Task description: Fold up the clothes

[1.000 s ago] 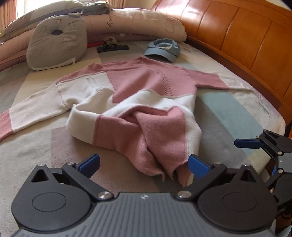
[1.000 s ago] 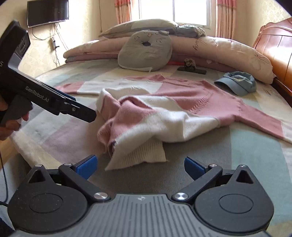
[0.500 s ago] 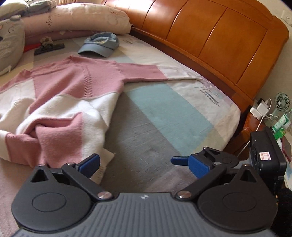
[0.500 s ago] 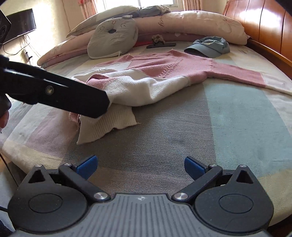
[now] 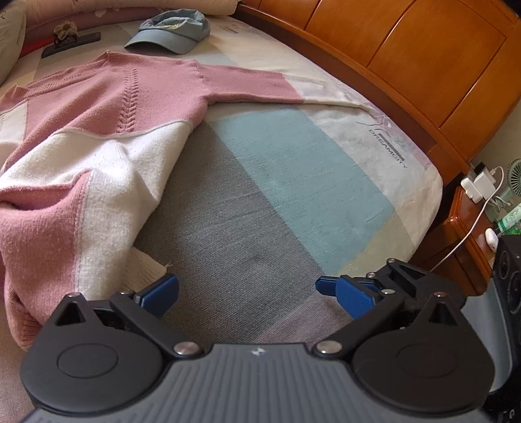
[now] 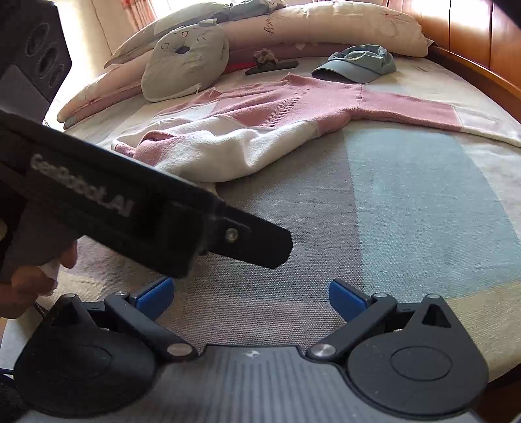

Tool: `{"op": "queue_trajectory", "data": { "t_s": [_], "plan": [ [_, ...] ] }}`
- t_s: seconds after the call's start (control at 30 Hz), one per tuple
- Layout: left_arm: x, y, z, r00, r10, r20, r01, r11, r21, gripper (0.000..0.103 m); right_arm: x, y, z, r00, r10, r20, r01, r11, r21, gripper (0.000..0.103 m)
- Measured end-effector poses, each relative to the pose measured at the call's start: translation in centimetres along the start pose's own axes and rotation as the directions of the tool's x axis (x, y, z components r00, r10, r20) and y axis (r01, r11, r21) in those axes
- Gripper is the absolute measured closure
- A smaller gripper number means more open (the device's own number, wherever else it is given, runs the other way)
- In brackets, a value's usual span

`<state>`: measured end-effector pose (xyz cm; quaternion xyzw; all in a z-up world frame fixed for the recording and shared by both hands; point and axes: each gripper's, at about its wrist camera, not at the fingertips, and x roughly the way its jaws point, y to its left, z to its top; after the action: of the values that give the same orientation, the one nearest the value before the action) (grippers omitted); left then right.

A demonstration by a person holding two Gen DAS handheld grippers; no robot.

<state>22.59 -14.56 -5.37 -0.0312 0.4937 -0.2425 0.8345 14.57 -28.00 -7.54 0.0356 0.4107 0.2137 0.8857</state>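
My left gripper (image 5: 257,293) is wide and holds nothing; my right gripper (image 6: 250,297) too; the sweater (image 5: 107,136) lies crumpled on the bed (image 5: 293,182)

Bare bedspread (image 5: 276,201) runs open from the near edge to the headboard (image 5: 407,65); the sweater (image 5: 97,136) fills the left, its sleeve (image 6: 407,109) crossing beyond.

Bed (image 5: 293,182) with colour-block sheet, curved orange wooden headboard (image 5: 423,58), pillows (image 6: 325,26) stacked at far end, wooden nightstand (image 5: 465,227) with chargers, sunlit curtained window (image 6: 153,6) behind.
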Motion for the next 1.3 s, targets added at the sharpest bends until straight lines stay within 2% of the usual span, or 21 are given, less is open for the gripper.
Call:
{"op": "queue_trajectory", "data": {
  "t_s": [0.3, 0.47, 0.63, 0.87, 0.93, 1.03, 1.13, 1.23, 1.3],
  "plan": [
    [0.8, 1.3, 0.9, 0.999, 0.037, 0.002, -0.037, 0.999, -0.035, 0.001, 0.7, -0.2, 0.7, 1.0, 0.013, -0.014, -0.013, 1.0, -0.003, 0.0],
    [-0.3, 2.5, 1.6, 0.996, 0.062, 0.059, -0.058, 0.997, -0.059, 0.001, 0.9, -0.4, 0.7, 0.999, 0.03, -0.021, -0.03, 0.999, 0.02, 0.0],
    [-2.4, 4.9, 2.9, 0.986, 0.106, 0.126, -0.096, 0.992, -0.086, 0.001, 1.0, -0.7, 0.6, 0.999, 0.042, -0.022, -0.041, 0.998, 0.044, 0.0],
    [-3.3, 7.8, 4.6, 0.978, 0.146, 0.15, -0.136, 0.988, -0.078, 0.001, 1.3, -0.9, 0.6, 0.999, 0.043, -0.023, -0.041, 0.998, 0.054, 0.0],
    [-3.1, 8.2, 5.0, 0.969, 0.196, 0.147, -0.191, 0.98, -0.047, 0.001, 1.4, -1.0, 0.7, 0.999, 0.041, -0.023, -0.04, 0.998, 0.051, 0.0],
    [-2.7, 9.3, 5.2, 0.946, 0.303, 0.113, -0.304, 0.953, -0.007, 0.001, 1.6, -1.1, 0.7, 0.999, 0.043, -0.018, -0.042, 0.998, 0.055, 0.0],
    [-3.3, 9.5, 4.9, 0.939, 0.328, 0.105, -0.334, 0.942, 0.044, 0.001, 1.6, -1.3, 0.9, 0.999, 0.05, -0.012, -0.049, 0.997, 0.064, 0.0],
    [-3.7, 7.3, 4.5, 0.929, 0.355, 0.105, -0.368, 0.916, 0.161, 0.001, 1.8, -1.5, 1.2, 0.999, 0.053, -0.006, -0.053, 0.996, 0.075, 0.0],
    [-3.5, 5.3, 4.0, 0.934, 0.341, 0.106, -0.357, 0.901, 0.246, 0.001, 2.0, -1.5, 1.3, 0.999, 0.052, -0.004, -0.052, 0.996, 0.077, 0.0]
  ]
}}
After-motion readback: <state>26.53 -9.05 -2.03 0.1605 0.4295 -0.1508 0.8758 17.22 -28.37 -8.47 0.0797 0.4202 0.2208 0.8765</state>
